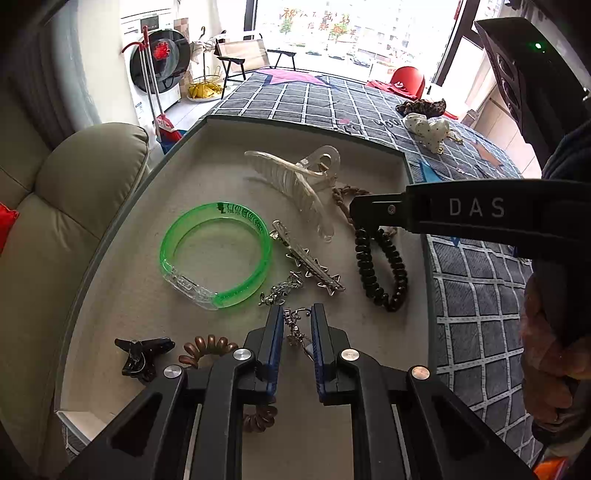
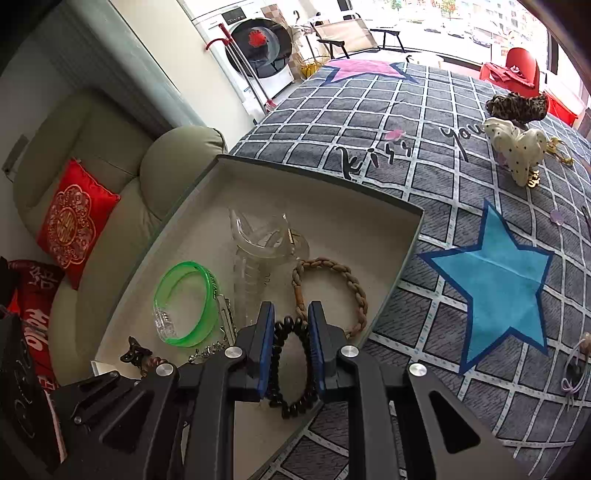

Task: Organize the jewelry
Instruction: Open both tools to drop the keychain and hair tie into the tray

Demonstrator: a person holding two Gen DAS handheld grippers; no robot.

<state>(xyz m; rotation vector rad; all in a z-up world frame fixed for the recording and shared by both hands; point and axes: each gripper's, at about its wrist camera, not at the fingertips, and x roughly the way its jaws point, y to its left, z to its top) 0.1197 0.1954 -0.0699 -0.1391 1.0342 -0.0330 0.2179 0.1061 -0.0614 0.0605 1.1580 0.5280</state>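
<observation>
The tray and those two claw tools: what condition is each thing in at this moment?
Tray: open, lidless.
Clear claw clip: closed, lying flat.
Green bangle: lying flat.
Left gripper: shut on silver chain.
Right gripper: shut on black coil tie.

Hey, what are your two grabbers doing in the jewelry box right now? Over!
Left gripper shut on silver chain. Right gripper shut on black coil band. Both over tray. Green bangle close by.

Beige sofa [image 2: 110,192], red cushion [image 2: 75,221], washing machine [image 2: 258,40], bright window [image 1: 351,33]
</observation>
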